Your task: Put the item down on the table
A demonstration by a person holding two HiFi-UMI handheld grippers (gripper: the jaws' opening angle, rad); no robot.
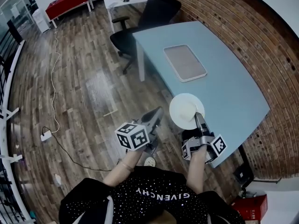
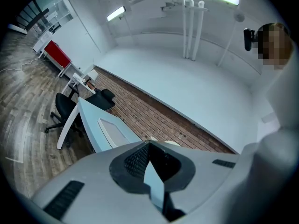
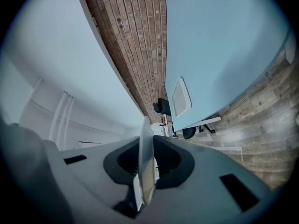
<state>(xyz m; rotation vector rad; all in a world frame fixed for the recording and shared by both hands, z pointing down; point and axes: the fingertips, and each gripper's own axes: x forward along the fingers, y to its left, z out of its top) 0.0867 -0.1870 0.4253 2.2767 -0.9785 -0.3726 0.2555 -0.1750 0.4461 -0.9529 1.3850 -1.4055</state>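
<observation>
A white plate point(image 1: 186, 111) hangs over the near edge of the light-blue table point(image 1: 224, 92), with my right gripper point(image 1: 198, 116) shut on its rim. The right gripper view shows the plate point(image 3: 146, 162) edge-on between the jaws of that gripper point(image 3: 145, 139), with the table point(image 3: 219, 45) further off. My left gripper point(image 1: 158, 112) is held over the wooden floor just left of the plate, with nothing in it. In its own view the left gripper point(image 2: 149, 143) has its jaws together, pointing toward the table point(image 2: 91, 125).
A flat white-rimmed tray point(image 1: 185, 63) lies on the table's middle. A black office chair point(image 1: 149, 17) stands at the table's far end. A brick wall point(image 1: 261, 45) runs along the right. A cable point(image 1: 53, 78) trails over the floor at left, and a red bench point(image 1: 67, 1) stands far back.
</observation>
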